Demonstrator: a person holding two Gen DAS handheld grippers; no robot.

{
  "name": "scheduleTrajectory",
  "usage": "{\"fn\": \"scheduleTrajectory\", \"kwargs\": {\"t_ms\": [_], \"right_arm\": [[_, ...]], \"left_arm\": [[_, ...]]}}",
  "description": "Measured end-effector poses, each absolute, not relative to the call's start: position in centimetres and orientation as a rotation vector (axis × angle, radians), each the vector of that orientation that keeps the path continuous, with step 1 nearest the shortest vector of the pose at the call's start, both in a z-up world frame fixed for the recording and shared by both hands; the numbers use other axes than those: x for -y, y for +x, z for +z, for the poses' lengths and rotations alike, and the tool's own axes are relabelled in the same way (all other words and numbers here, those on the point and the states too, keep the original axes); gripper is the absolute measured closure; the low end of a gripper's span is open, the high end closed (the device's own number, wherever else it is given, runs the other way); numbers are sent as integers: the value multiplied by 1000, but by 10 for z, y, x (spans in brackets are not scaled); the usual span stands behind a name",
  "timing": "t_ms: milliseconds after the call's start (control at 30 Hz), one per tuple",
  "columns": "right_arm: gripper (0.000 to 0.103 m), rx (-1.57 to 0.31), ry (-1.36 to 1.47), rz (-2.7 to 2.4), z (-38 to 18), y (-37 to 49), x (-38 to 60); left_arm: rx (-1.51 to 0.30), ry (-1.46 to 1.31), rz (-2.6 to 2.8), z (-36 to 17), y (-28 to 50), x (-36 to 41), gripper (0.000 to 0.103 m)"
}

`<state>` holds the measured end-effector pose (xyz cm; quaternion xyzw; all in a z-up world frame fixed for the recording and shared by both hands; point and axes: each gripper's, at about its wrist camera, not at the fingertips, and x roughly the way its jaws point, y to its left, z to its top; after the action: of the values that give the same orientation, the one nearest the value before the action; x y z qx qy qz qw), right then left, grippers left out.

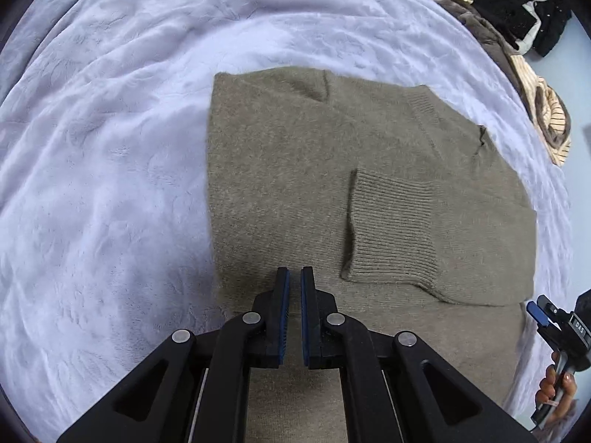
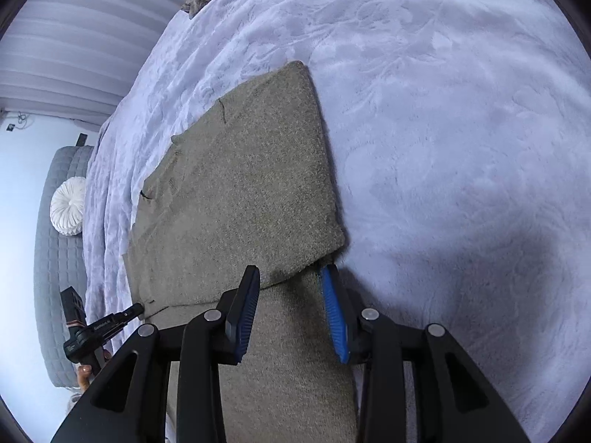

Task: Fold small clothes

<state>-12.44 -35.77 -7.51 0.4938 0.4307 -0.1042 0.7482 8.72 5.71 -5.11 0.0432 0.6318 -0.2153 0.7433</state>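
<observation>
An olive-brown knit sweater point(image 1: 295, 170) lies folded on a lavender plush blanket point(image 1: 110, 147), with a ribbed sleeve cuff point(image 1: 391, 225) laid across its top. My left gripper point(image 1: 295, 277) hangs over the sweater's near part, shut, with no cloth showing between its blue pads. In the right wrist view the same sweater point(image 2: 240, 192) runs away from me. My right gripper point(image 2: 290, 275) stands open just above the folded edge, pads apart and pressing on nothing. The left gripper point(image 2: 137, 309) shows at the sweater's left corner. A hand point(image 1: 554, 387) holds the right gripper point(image 1: 540, 308) at the frame's right edge.
A heap of striped cream, brown and black clothes point(image 1: 517, 37) lies at the blanket's far right edge. Beyond the blanket point(image 2: 443, 147) stands a grey quilted seat point(image 2: 55, 277) with a round white cushion point(image 2: 68, 206), and pleated curtains point(image 2: 92, 37) behind.
</observation>
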Motion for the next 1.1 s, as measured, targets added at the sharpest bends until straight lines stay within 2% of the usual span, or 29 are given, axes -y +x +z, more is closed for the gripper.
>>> {"fn": "scheduleTrajectory", "kwargs": {"t_ms": [33, 167, 367, 533, 733, 833, 867, 933, 1100], "right_arm": [[55, -927, 1105, -192, -72, -124, 356], [55, -914, 1182, 11, -67, -97, 316], [55, -907, 1345, 237, -96, -4, 218], [55, -966, 1415, 178, -124, 42, 182], [57, -1001, 1431, 56, -120, 47, 175], [57, -955, 1444, -25, -118, 50, 172], [66, -933, 1455, -34, -119, 51, 173], [95, -917, 1478, -27, -121, 53, 173], [95, -923, 1389, 67, -108, 53, 167]], "left_arm": [[-1381, 98, -476, -49, 86, -56, 98], [-1349, 136, -452, -43, 76, -55, 98], [-1347, 142, -395, -49, 66, -56, 98], [-1357, 93, -390, -54, 60, -67, 98], [-1367, 49, -369, -59, 59, -87, 98], [-1370, 41, -357, -60, 59, -94, 98], [-1369, 44, -354, -59, 58, -97, 98], [-1355, 62, -348, -56, 56, -99, 98], [-1332, 78, -352, -50, 58, -99, 98]]}}
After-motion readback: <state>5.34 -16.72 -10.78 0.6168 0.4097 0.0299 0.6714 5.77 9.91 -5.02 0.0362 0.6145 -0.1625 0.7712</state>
